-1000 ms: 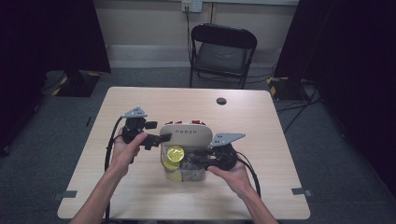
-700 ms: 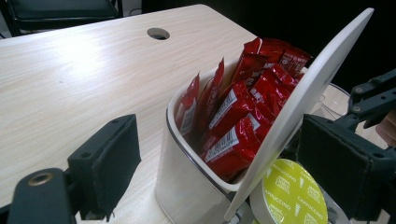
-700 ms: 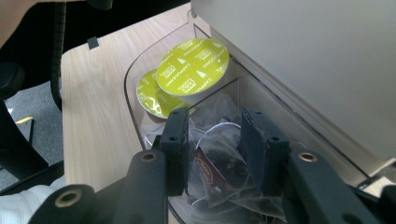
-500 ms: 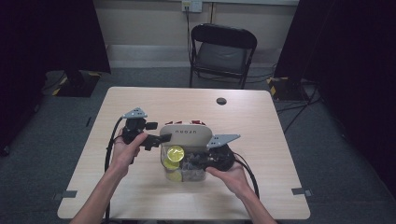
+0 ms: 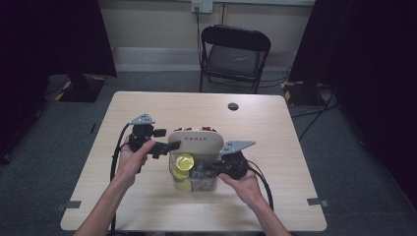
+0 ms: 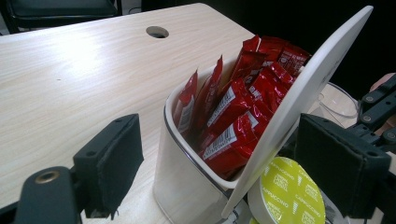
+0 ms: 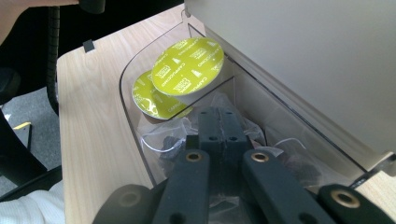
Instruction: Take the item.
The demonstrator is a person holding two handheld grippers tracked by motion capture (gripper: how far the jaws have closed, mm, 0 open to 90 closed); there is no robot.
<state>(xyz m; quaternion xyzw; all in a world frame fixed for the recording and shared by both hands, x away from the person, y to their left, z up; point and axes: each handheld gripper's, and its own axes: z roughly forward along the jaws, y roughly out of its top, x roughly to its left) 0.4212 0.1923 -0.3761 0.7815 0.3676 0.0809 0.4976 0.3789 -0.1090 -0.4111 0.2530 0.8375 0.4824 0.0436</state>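
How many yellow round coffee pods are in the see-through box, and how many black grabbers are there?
Yellow-green round foil-topped coffee pods in the clear plastic box: 2
Black two-jaw grippers, left and right: 2
Total: 4

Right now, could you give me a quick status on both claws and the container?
Left claw open, straddling the tilted white lid. Right claw shut, down in the clear compartment among clear bags. Yellow capsules just ahead of it.
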